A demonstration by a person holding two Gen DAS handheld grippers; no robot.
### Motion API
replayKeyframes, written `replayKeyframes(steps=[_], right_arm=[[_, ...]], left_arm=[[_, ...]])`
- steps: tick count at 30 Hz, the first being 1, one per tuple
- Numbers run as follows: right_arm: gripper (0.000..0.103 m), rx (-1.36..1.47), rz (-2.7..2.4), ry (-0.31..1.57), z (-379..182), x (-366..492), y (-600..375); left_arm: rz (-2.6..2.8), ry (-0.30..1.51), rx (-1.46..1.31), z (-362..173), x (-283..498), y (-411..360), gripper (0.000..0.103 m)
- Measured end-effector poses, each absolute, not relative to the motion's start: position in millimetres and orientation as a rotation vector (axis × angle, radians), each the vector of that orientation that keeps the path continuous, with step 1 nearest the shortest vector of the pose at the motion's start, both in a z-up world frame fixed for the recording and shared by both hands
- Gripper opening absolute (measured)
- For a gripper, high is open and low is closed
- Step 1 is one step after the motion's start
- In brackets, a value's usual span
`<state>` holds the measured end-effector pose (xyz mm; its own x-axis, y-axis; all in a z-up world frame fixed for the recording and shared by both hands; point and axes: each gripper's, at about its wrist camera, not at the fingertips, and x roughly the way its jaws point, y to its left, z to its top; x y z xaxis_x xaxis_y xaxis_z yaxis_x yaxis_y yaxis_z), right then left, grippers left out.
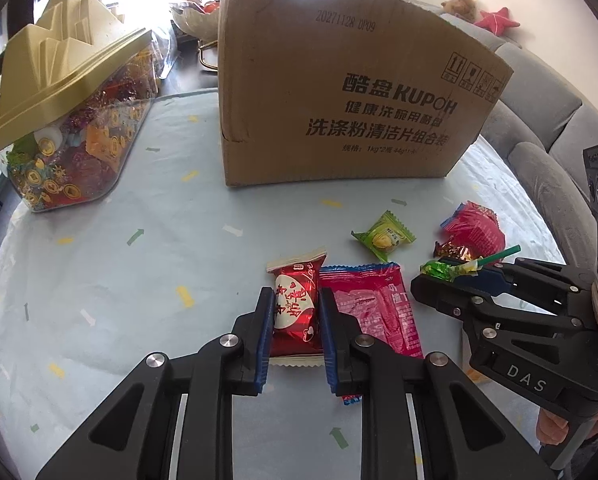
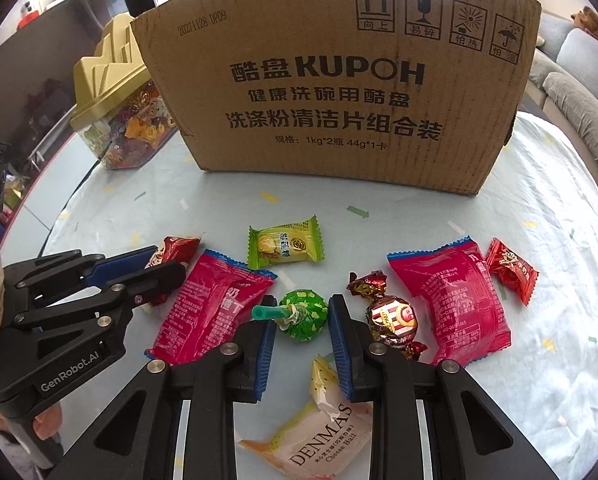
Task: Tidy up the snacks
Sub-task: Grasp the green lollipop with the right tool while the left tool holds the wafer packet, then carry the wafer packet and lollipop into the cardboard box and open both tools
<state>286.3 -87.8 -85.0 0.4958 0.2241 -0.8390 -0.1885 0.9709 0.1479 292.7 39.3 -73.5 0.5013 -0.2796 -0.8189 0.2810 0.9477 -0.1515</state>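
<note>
Pale blue confetti-print tabletop; grey sofa at right; cardboard box hides what's behind; left hand-held gripper pinches red snack packet; right hand-held gripper spread around green lollipop.

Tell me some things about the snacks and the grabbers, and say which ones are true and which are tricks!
1. The left gripper has a red snack packet between its fingers. True.
2. The right gripper is around a green lollipop. True.
3. The lollipop's stick is red. False: it is green.
4. The cardboard box lies flat and squashed. False: it stands upright behind the snacks.
5. The DENMAS Cheese Ball packet lies close under the right gripper. True.
6. The jar with the gold lid is empty. False: it holds colourful sweets.
</note>
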Motion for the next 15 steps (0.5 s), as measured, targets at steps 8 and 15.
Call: replayKeyframes(steps=[8,15], right_arm=[[0.028,0.051,0.257,0.978,-65,272,-97],[0.028,0.053,0.27,0.922,-40,255,-103]], left_arm=[[-0.325,0.947,-0.013,-53,276,38,0.023],[-0.312,0.906,-0.003,-32,264,33,0.023]])
